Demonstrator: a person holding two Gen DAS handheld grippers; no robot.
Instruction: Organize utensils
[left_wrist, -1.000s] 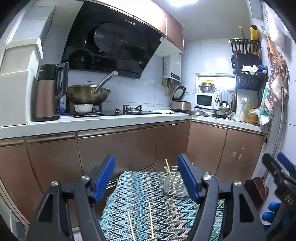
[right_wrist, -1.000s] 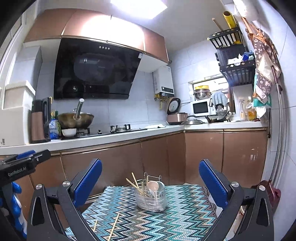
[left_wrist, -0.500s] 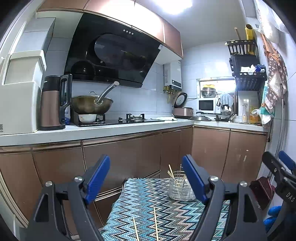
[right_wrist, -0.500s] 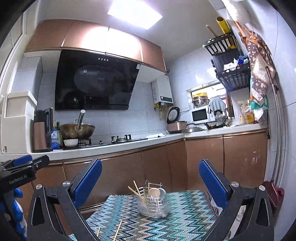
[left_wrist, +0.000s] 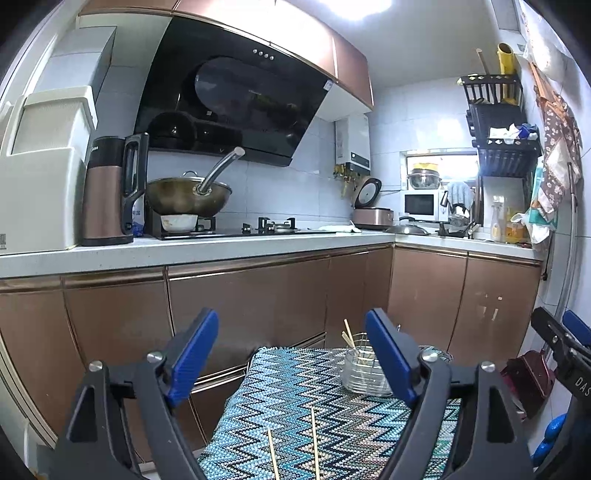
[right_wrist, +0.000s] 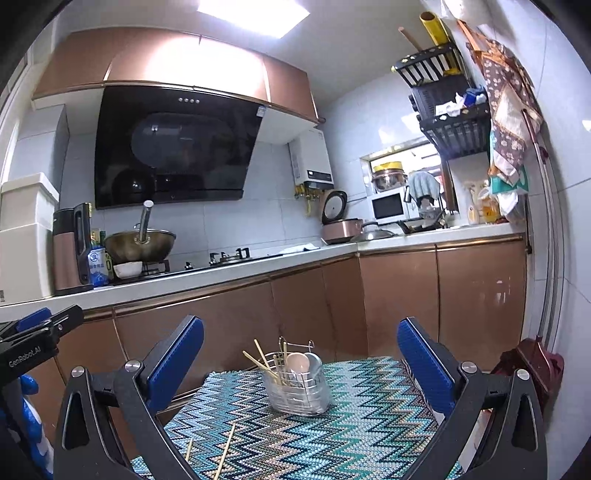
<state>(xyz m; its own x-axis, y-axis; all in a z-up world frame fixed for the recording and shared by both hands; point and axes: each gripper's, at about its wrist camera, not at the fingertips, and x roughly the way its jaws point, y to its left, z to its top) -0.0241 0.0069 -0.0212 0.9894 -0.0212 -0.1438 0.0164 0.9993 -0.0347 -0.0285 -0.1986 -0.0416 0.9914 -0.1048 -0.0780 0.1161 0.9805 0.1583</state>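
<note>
Left gripper (left_wrist: 291, 354) wide apart over two loose chopsticks (left_wrist: 314, 443).

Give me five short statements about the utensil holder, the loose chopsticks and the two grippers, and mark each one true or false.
1. Two chopsticks lie loose on the zigzag mat. True.
2. The utensil holder is tipped over on its side. False: it stands upright on the mat.
3. A spoon sits in the utensil holder. True.
4. The left gripper is clamped on a chopstick. False: its jaws are wide apart with nothing between them, and the loose chopsticks lie on the mat.
5. The right gripper holds the spoon. False: it is open and empty, short of the holder.
</note>
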